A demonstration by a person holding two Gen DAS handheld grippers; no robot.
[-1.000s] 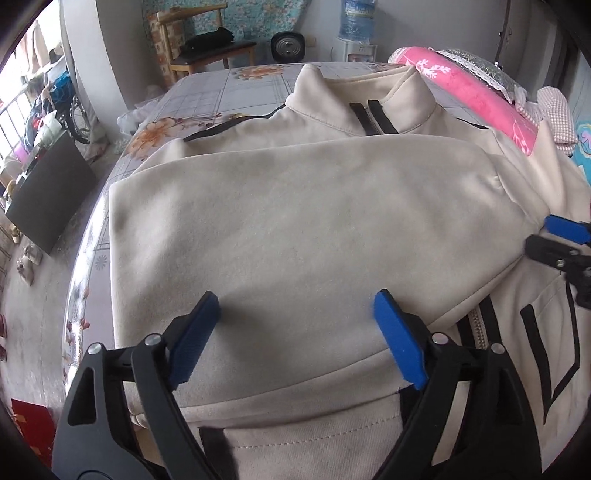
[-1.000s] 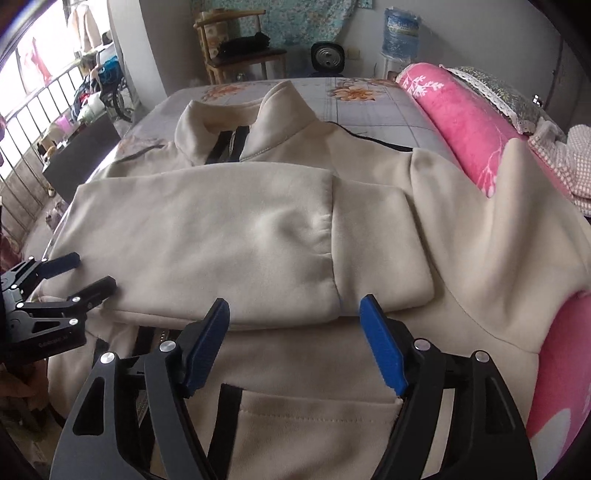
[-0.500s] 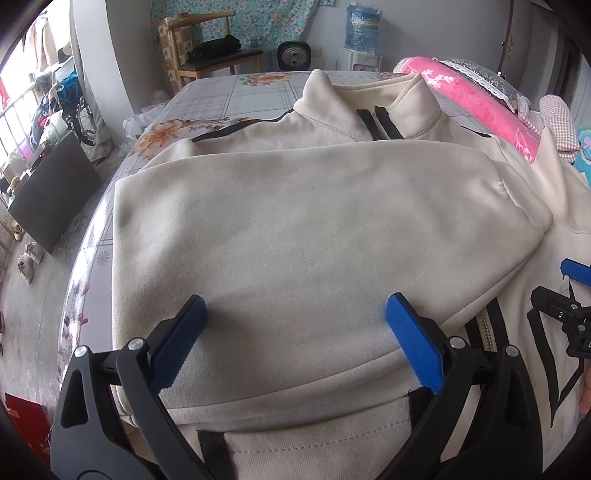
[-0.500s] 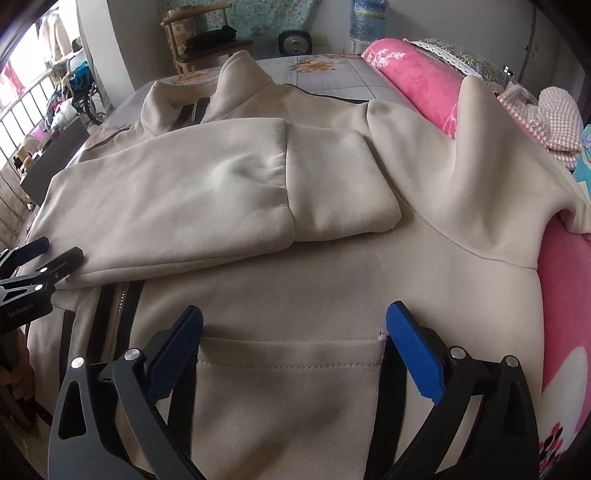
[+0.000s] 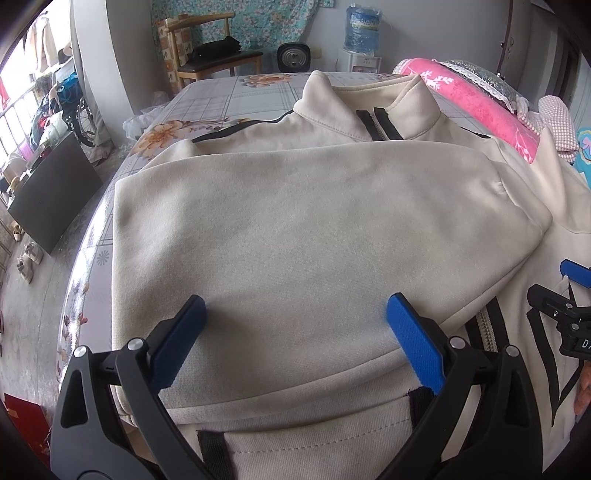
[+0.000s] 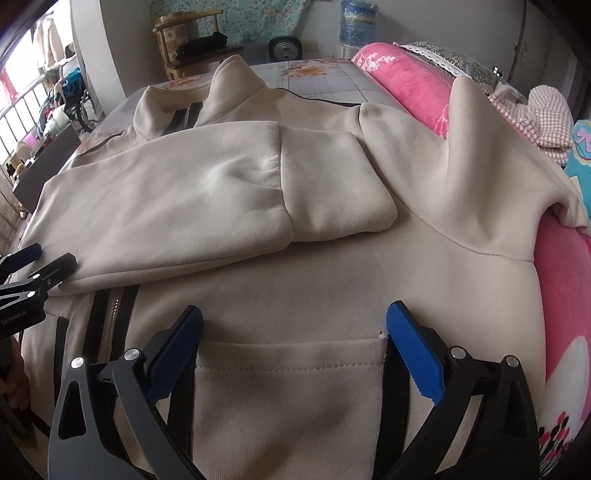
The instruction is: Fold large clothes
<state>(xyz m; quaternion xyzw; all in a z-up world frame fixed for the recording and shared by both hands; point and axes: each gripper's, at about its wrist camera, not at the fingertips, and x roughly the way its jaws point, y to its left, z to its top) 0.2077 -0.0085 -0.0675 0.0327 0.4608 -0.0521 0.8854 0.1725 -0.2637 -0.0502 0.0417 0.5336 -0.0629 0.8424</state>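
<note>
A large beige zip jacket [image 5: 303, 236] with black trim lies face up on the bed, collar at the far end. Its left sleeve [image 6: 177, 206] is folded across the chest, cuff [image 6: 332, 184] toward the right. The other sleeve [image 6: 476, 155] drapes up over a pink bolster. My left gripper [image 5: 295, 332] is open and empty, hovering over the folded sleeve near the hem. My right gripper [image 6: 293, 339] is open and empty above the front pocket [image 6: 288, 398]. Each gripper shows at the edge of the other's view.
The bed [image 5: 229, 99] has a grey floral sheet. A pink bolster [image 6: 413, 85] and checked cloth [image 6: 543, 110] lie along the right side. A wooden chair [image 5: 207, 48], a small fan [image 5: 293, 57] and a water bottle [image 5: 364, 26] stand beyond the bed. Floor drops off left.
Both grippers have pulled back toward the jacket's hem, away from the folded sleeve. The sleeve stays folded across the chest. Both jaws stay open.
</note>
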